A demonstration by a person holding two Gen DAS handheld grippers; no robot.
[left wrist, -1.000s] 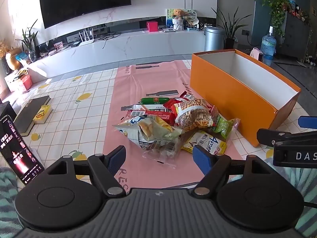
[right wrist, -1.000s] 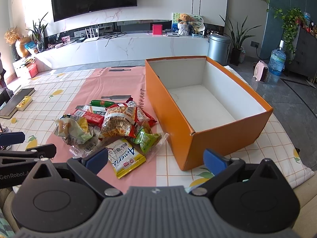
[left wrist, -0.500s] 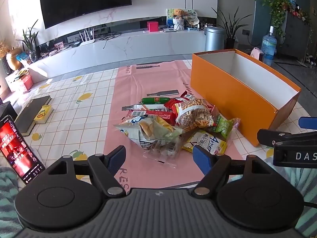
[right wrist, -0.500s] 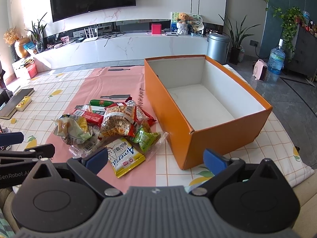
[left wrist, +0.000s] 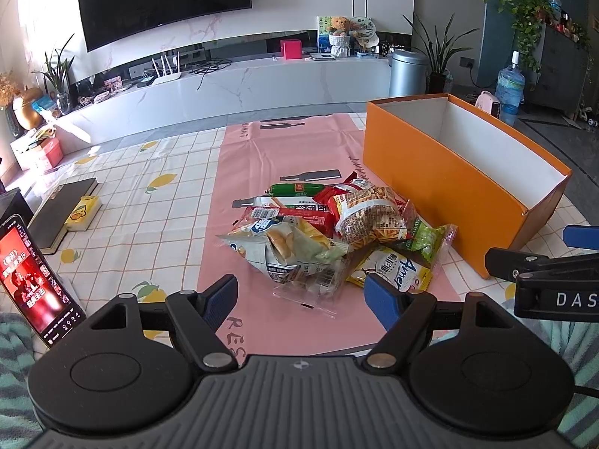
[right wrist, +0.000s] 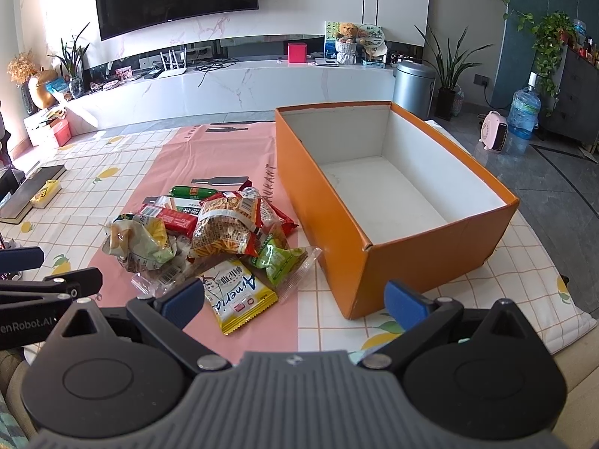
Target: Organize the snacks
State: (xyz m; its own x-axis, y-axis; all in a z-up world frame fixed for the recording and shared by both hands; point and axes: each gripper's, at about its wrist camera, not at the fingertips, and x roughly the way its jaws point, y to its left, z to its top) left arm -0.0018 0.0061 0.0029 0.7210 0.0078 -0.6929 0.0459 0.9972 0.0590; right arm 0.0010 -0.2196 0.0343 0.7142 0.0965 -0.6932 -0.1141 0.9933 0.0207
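At the far left of the left wrist view, a phone [left wrist: 35, 280] with a red glowing screen is seen, cut off partly by the picture's edge. Next to it a dark flat book [left wrist: 61, 211] and a small yellow box [left wrist: 83, 213] are laid on the checked cloth [left wrist: 149, 217] of the surface.

The left claw [left wrist: 301, 295] is held low with its blue fingers [left wrist: 222, 295] wide apart, and nothing is held between them. Just past it, the pile of snacks [left wrist: 329, 232] is heaped on the smooth pink mat [left wrist: 299, 149]. The shiny, crinkly bags are lying on top of each other, so many are half hidden. A green sausage stick [left wrist: 297, 188] is at the back, and a yellow packet [right wrist: 239, 297] is at the front. A clear wrapper [left wrist: 318, 288] is hard to make out; it is perhaps empty.

The right claw [right wrist: 295, 301] is also spread open and nothing is gripped by it. Only its tips are seen at the edge of the left view.

To the right, beside the pile, the orange cardboard box [right wrist: 322, 202] is set, long and open on top. Its white inside is bare.
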